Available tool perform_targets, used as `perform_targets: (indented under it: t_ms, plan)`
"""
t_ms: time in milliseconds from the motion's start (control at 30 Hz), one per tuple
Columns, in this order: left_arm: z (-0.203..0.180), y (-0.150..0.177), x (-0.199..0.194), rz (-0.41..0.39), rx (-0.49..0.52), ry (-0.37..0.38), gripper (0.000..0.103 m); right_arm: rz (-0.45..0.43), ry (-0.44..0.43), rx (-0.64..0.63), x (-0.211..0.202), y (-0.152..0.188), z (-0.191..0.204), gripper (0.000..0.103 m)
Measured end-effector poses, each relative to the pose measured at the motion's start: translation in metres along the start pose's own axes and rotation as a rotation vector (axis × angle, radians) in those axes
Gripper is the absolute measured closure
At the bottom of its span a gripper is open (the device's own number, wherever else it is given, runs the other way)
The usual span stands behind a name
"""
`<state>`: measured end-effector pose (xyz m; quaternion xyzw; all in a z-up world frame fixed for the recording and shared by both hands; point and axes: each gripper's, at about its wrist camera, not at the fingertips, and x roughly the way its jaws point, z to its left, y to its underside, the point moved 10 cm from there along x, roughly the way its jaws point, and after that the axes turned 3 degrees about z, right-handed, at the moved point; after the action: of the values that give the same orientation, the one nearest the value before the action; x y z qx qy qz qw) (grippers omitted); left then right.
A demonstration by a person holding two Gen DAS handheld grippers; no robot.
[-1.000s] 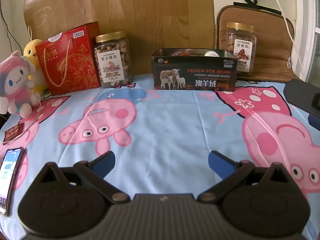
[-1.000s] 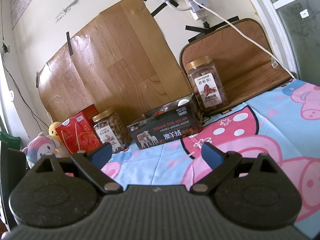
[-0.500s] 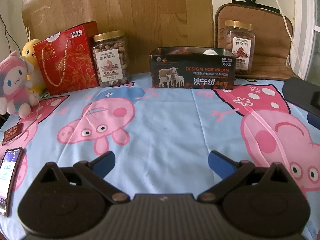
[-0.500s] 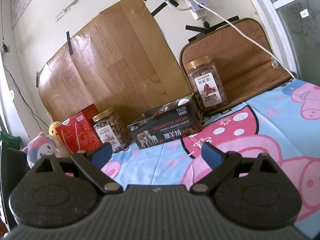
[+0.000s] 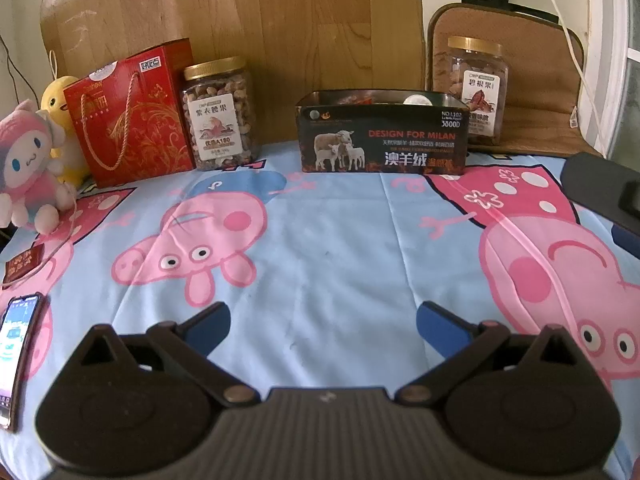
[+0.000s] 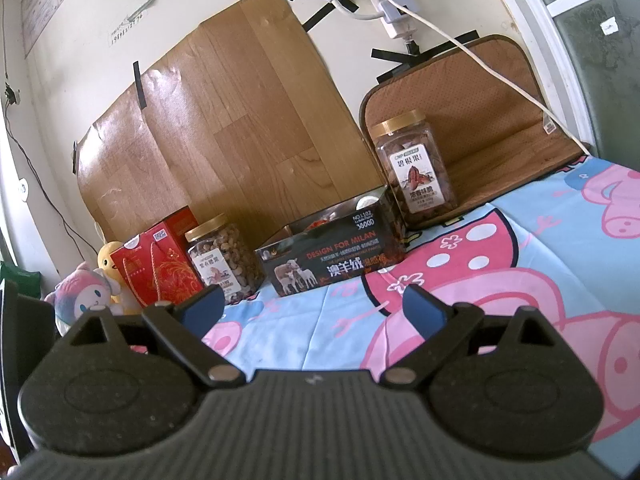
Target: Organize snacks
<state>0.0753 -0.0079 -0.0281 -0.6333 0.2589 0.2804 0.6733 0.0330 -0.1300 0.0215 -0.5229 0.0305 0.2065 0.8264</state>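
Note:
A dark open box with sheep pictures stands at the back middle of the table, snacks inside it; it also shows in the right wrist view. A nut jar with a gold lid stands left of it, also seen in the right wrist view. A second jar stands behind the box's right end, also in the right wrist view. My left gripper is open and empty above the cloth, well short of the box. My right gripper is open and empty, held higher.
A red gift bag and plush toys stand at the back left. A phone and a small red packet lie at the left edge. A brown mat leans on the wall. The other gripper's body is at the right.
The left wrist view has drifted slightly back and up, so the box and jars sit a little lower and smaller. The right gripper has not moved. Both stay open.

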Motion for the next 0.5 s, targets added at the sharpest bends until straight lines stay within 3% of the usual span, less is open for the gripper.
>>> perform_targets:
  t_ms: [500]
  plan:
    - [-0.0008, -0.0014, -0.0007, -0.004, -0.001, -0.002, 0.000, -0.001, 0.000, -0.003, 0.0012, 0.0031, -0.0003, 0.005]
